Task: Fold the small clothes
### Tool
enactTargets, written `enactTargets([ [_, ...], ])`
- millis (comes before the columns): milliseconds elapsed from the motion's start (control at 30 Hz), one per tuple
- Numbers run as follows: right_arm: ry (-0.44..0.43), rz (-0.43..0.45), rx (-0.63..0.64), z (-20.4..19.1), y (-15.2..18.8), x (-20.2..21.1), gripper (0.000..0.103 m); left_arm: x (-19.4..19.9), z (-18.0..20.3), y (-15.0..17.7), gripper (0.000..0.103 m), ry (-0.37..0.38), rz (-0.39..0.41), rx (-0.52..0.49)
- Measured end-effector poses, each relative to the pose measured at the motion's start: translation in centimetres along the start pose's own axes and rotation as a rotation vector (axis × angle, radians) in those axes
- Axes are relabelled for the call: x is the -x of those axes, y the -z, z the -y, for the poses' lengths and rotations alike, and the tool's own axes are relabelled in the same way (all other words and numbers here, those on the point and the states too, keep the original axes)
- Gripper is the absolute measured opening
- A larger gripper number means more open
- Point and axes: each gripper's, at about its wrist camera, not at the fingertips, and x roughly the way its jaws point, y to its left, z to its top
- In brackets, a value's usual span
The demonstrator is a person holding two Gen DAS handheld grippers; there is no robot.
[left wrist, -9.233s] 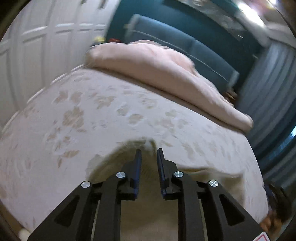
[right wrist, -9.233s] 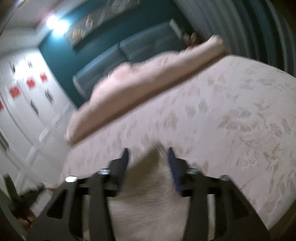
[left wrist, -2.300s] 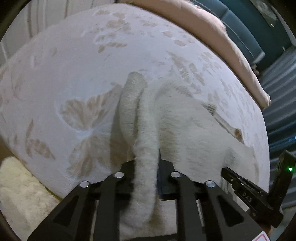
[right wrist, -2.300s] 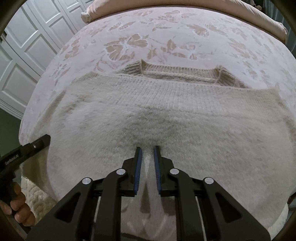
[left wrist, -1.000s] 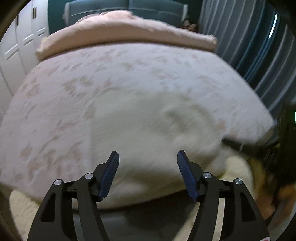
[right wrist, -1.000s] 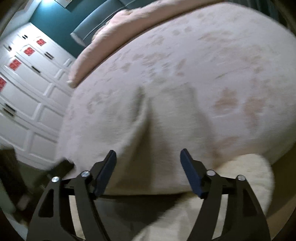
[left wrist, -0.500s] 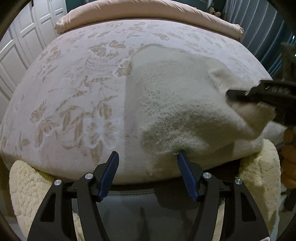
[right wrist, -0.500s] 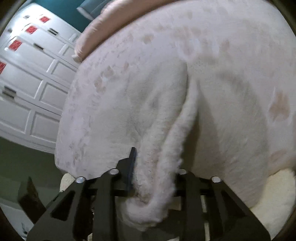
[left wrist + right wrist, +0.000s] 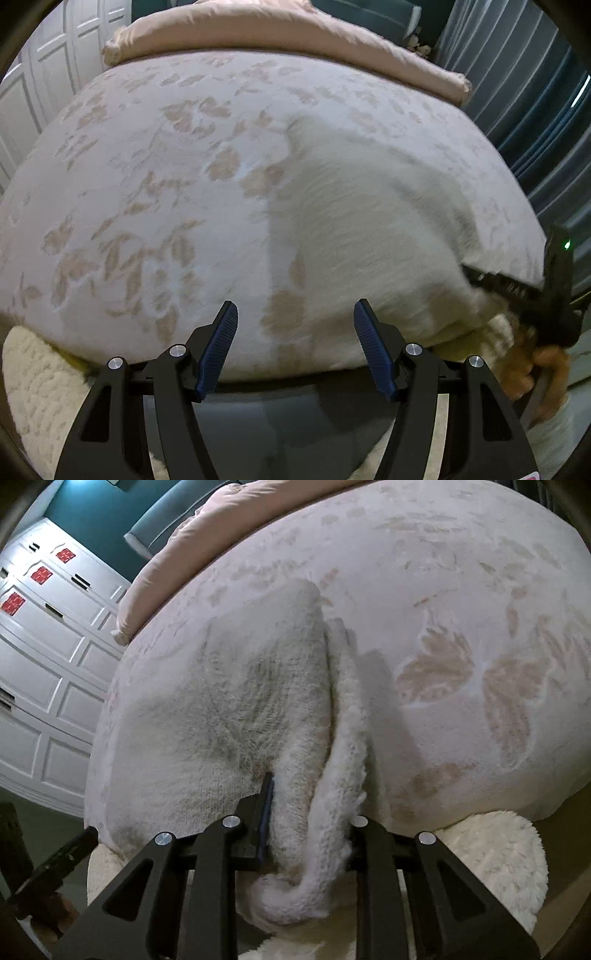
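Cream knitted sweater [image 9: 229, 716]: lying on the floral bedspread [image 9: 147, 184] near the bed's front edge, one bunched edge raised in a ridge and hanging over that edge. Right gripper [image 9: 306, 812]: jaws closed on that gathered ridge of sweater, the fabric filling the gap between them; left gripper [image 9: 295, 328]: jaws spread wide, holding nothing, poised just off the front edge, left of the sweater. Surroundings: pink duvet [image 9: 280, 29] rolled along the far side, white panelled wardrobe doors [image 9: 40, 657], fleecy cream blanket [image 9: 40, 391] under the bedspread's front edge.
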Motion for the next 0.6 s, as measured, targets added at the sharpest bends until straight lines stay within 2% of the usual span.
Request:
enactTargets([
  [100,0.022,-0.009,0.019,-0.2,-0.3,0.1,0.023,-1.1,1.8,-1.1,0.063,0.000,-0.011,-0.032],
  [233,0.036,-0.016,0.005,-0.4,-0.2,1.0,0.032,-4.1,3.1,-1.0,0.065,-0.065,-0.067,-0.083],
  [367,0.180,0.098,0.050,-1.7,0.0,5.8,0.034,-5.2,3.2,-0.4,0.065,-0.106,-0.092,-0.109],
  [433,0.118,0.151,0.104,-4.2,-0.1,8.0,0.034,-5.2,3.3,-0.4,0.066,-0.109,-0.092,-0.112],
  [500,0.045,0.156,0.159,-6.5,0.0,8.5,0.033,-5.2,3.3,-0.4,0.066,-0.109,-0.095,-0.102],
  [533,0.004,0.132,0.206,-8.1,0.3,7.9,0.033,-5.2,3.2,-0.4,0.066,-0.110,-0.097,-0.101],
  [600,-0.014,0.074,0.253,-9.4,0.9,5.6,0.033,-5.2,3.3,-0.4,0.066,-0.117,-0.096,-0.102],
])
